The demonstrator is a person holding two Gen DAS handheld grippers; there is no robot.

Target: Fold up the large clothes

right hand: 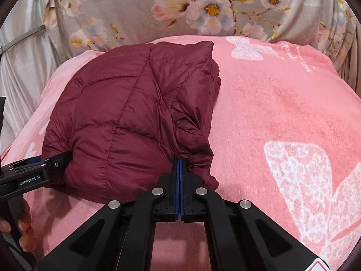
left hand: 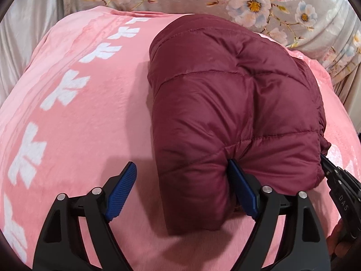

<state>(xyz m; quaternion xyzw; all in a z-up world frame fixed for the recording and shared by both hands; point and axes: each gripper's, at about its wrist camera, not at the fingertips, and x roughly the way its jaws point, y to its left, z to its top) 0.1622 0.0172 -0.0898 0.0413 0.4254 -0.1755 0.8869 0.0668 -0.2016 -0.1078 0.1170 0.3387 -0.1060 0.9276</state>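
Right up close, the left claw stands wide, its 2 blue pads spread apart: the left pad hangs over bare pink blanket and the right pad presses into the near edge of the maroon puffer jacket. Nothing is gripped between them. Over on the other side, the right claw is pinched narrow, blue pads nearly together, clamped on a bunched bit of the jacket's near right corner. The fabric gathers into creases right where it enters the pads.

The jacket sits as a thick, folded bundle on the blanket, quilted stitching across its top, with layered edges stacked along its right side in the right wrist view. The blanket carries white butterfly prints and a row of white shapes along its left. Behind it, grey floral fabric fills the background. A bare hand shows at the left edge of the right wrist view, under the left claw's black body.
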